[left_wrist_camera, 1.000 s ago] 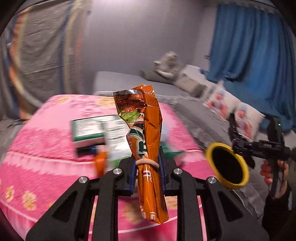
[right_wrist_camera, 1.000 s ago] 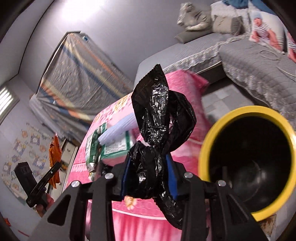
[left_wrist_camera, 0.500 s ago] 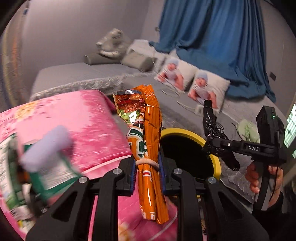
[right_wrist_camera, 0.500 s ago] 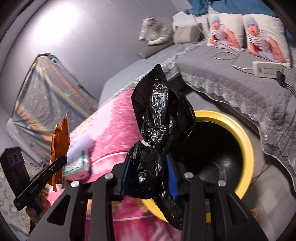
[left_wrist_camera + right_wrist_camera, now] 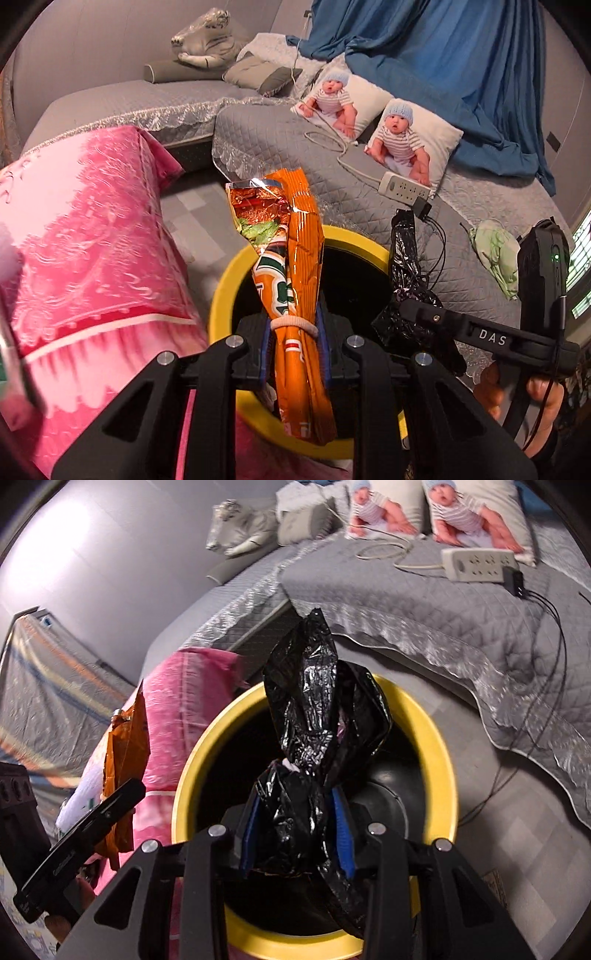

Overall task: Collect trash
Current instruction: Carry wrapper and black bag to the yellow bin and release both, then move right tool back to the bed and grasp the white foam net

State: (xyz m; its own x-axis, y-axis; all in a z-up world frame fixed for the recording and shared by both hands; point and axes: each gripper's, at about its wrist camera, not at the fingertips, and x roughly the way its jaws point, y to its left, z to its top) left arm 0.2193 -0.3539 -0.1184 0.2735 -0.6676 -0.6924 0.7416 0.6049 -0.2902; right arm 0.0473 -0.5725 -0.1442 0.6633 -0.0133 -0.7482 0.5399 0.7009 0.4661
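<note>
My left gripper point(image 5: 293, 347) is shut on an orange snack wrapper point(image 5: 295, 258) tied with a rubber band, held upright over the yellow-rimmed bin point(image 5: 221, 295). My right gripper point(image 5: 295, 827) is shut on a crumpled black plastic bag point(image 5: 317, 716), also held above the bin point(image 5: 439, 746), whose inside is dark. The black bag point(image 5: 404, 266) and right gripper point(image 5: 413, 314) show at the right of the left wrist view. The orange wrapper point(image 5: 125, 746) and the left gripper's finger point(image 5: 92, 823) show at the left of the right wrist view.
A table with a pink cloth point(image 5: 85, 258) stands left of the bin. A grey quilted sofa point(image 5: 443, 609) curves behind it, with baby-print pillows point(image 5: 410, 144), a power strip point(image 5: 476, 565) with cables, and a plush tiger point(image 5: 207, 40). Blue curtains point(image 5: 461, 74) hang behind.
Both grippers have swung from the pink table to over the yellow bin, each still holding its trash. The bin now fills the lower middle of both views.
</note>
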